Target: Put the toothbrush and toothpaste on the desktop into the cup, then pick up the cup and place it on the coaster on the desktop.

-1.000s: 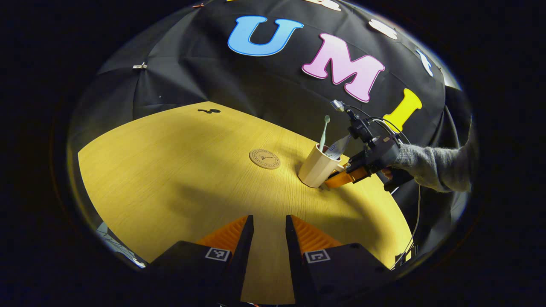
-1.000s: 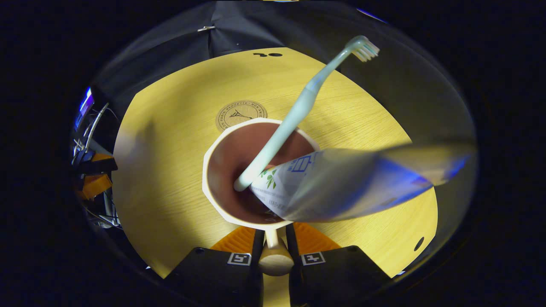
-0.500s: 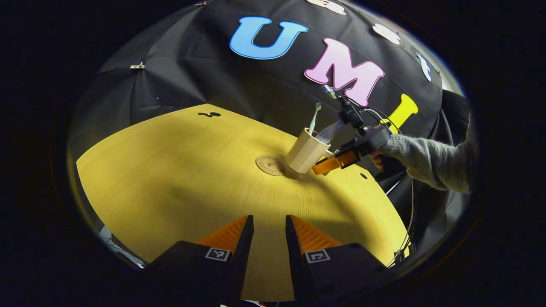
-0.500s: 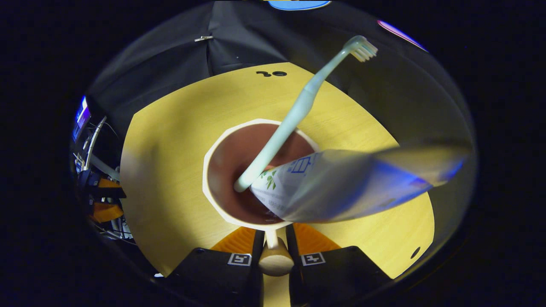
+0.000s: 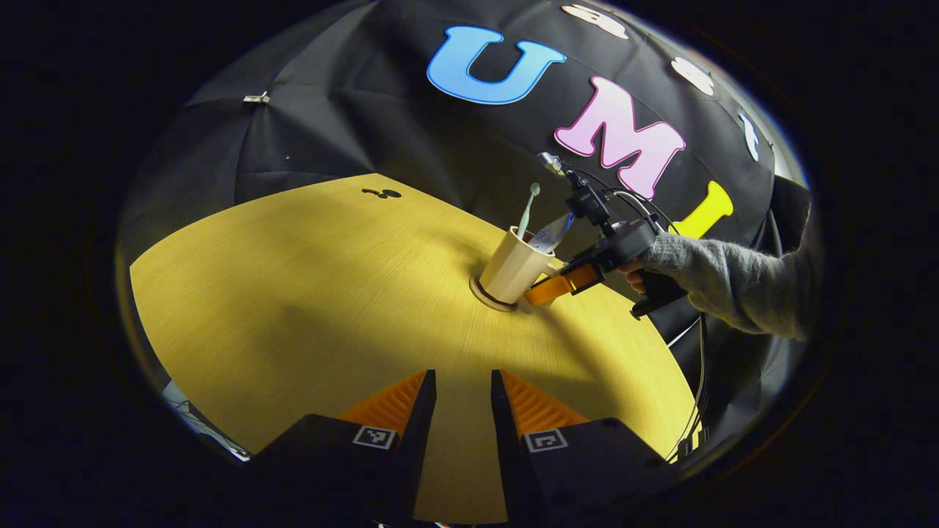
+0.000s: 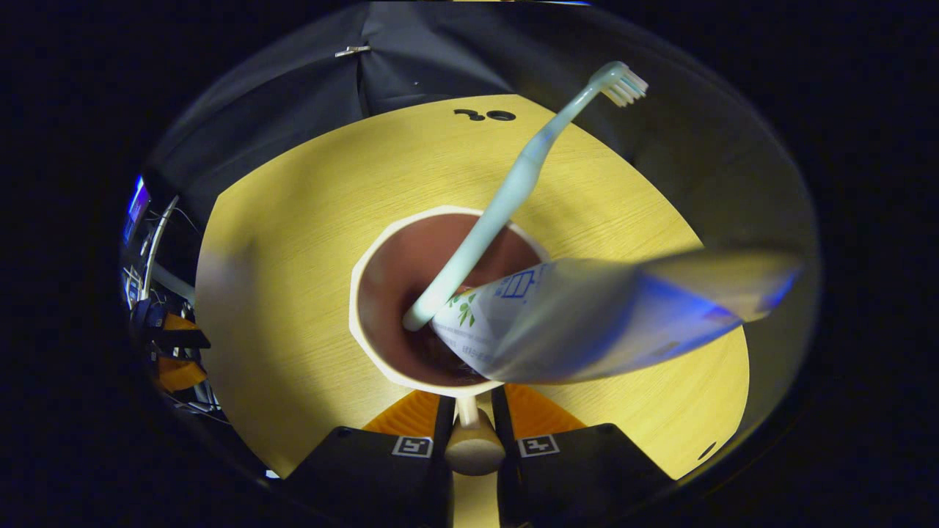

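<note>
In the left gripper view the left gripper [image 5: 463,411] hovers low over the near edge of the yellow wooden tabletop [image 5: 308,293], its fingers a narrow gap apart with nothing between them; farther off, the cream cup [image 5: 512,265] sits on the round coaster [image 5: 480,291], of which a thin rim peeks out at its base; a hand in a grey knit sleeve [image 5: 726,271] holds the right gripper [image 5: 549,289] at the cup's handle. In the right gripper view the right gripper clamps that handle [image 6: 473,444] between both fingers; beyond it the cup's brown interior holds the pale green toothbrush [image 6: 506,202] (bristles up, leaning away) and the toothpaste tube [image 6: 579,319], slanting out over the rim.
</note>
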